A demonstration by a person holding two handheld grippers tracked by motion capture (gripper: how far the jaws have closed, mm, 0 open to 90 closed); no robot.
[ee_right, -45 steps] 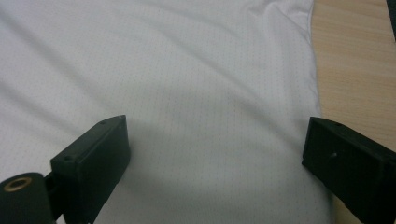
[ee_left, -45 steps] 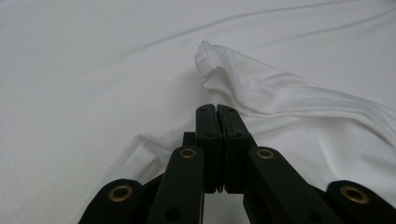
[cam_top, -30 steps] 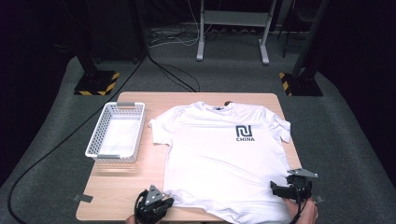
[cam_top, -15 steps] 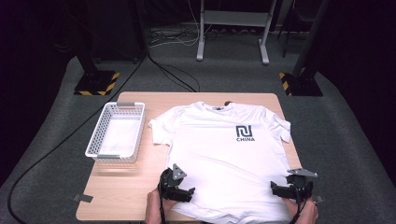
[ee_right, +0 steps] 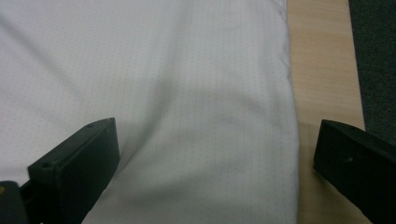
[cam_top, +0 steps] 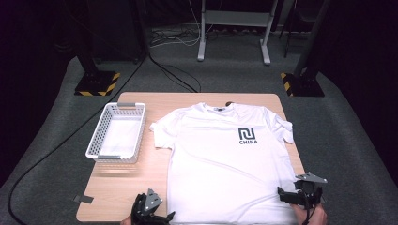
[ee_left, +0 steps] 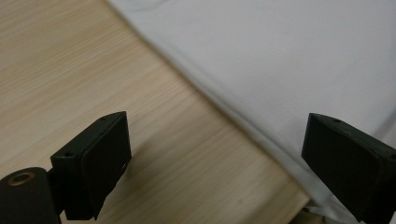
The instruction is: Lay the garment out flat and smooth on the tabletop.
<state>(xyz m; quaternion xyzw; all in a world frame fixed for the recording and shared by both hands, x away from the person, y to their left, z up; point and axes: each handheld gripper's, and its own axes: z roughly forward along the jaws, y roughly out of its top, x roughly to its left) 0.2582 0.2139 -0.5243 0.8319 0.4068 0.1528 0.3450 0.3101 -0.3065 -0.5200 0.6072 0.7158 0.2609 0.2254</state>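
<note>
A white T-shirt (cam_top: 225, 159) with a dark "CHINA" logo lies flat, front up, on the wooden table (cam_top: 136, 185). My left gripper (cam_top: 157, 214) sits at the table's front edge, beside the shirt's lower left corner. Its jaws have just been opening and stand open over bare wood and the shirt's side edge (ee_left: 280, 56), pressing on nothing (ee_left: 215, 123). My right gripper (cam_top: 284, 194) rests at the shirt's lower right corner. Its jaws have widened a little further and stand open above the fabric (ee_right: 163, 93) and its right hem, gripping nothing (ee_right: 215, 128).
A white plastic basket (cam_top: 117, 133) stands on the table's left side, apart from the shirt's sleeve. A strip of grey tape (cam_top: 83, 198) hangs at the front left corner. Cables and black stand bases with hazard stripes (cam_top: 96, 83) lie on the grey floor beyond.
The left gripper went in and up to the shirt's lower left edge, then drew back to the table's front edge. The right gripper has stayed in place.
</note>
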